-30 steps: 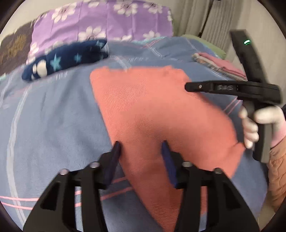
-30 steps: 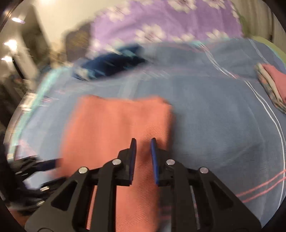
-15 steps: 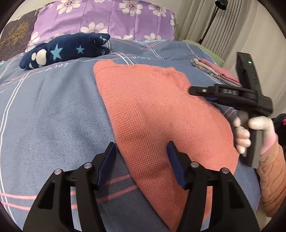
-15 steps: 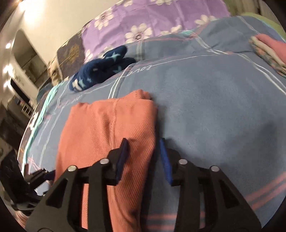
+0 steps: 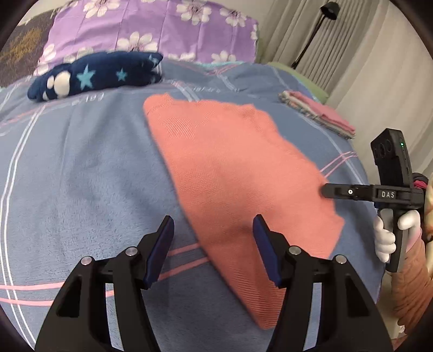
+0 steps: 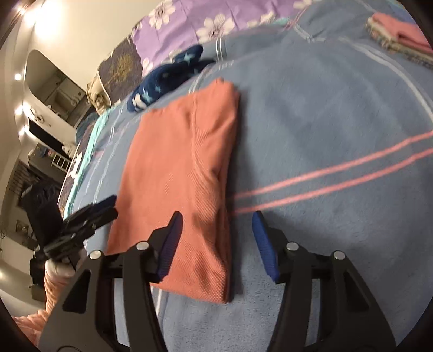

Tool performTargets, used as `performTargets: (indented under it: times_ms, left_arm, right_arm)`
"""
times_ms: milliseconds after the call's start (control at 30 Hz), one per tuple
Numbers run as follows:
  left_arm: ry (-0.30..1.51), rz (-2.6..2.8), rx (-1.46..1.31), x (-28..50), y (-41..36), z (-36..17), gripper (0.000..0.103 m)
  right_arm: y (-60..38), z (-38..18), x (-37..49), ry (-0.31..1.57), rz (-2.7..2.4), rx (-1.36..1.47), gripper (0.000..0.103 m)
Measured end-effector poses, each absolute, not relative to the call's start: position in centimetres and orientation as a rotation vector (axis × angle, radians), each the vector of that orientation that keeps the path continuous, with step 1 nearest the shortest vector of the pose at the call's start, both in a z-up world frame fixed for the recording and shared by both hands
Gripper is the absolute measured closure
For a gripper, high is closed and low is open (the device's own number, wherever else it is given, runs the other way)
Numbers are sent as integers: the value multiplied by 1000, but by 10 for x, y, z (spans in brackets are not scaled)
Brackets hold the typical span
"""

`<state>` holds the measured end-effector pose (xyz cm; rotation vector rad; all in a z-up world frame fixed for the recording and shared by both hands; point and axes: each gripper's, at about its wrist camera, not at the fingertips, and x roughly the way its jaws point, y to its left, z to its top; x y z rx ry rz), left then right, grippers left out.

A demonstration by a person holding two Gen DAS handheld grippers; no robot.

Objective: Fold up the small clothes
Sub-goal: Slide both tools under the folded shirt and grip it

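Garment: a salmon-orange knit garment (image 5: pixel 238 173) lies flat on the bed, folded lengthwise into a long panel; in the right wrist view a doubled edge runs down its right side.
Where it lies: mid-bed on the blue blanket (image 5: pixel 81 168), with its far end toward the pillows and its near end by the two tools.
Right hand-held gripper: the right hand-held gripper (image 6: pixel 215 238) has just been opening its jaws; they now stand apart over the near right corner of the garment, the folded edge between them but neither pad pressing on it, so released.
Left hand-held gripper: the left hand-held gripper (image 5: pixel 212 246) is open too, straddling the garment's left edge, one finger above blanket, the other above cloth; nothing is grasped.
Step in hand: judging by the tidy long fold and both tools let go, one fold looks finished and the next is being set up.
Next move: probably a crosswise fold; it calls for each tool to pinch all layers at a near corner, lift together and carry the end over evenly.
Surroundings: a navy star-print item (image 5: pixel 97 74) lies near the purple floral pillow (image 5: pixel 151 24), well apart; a folded pink stack (image 5: pixel 319 113) sits at the bed's far right.
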<state>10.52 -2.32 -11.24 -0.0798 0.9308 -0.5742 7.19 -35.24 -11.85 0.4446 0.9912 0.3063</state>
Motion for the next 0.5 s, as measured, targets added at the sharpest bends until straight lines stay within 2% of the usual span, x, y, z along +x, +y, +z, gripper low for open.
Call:
performTargets:
  times_ms: [233,500]
  left_arm:
    - [1006,-657,-131,136,-29,-121,42]
    - [1014,-697,-141,162,-41,-123,39]
  right_arm:
    - [-354,-126,95,987,375,508,45]
    - [-351,-127,118,998,442,494,44]
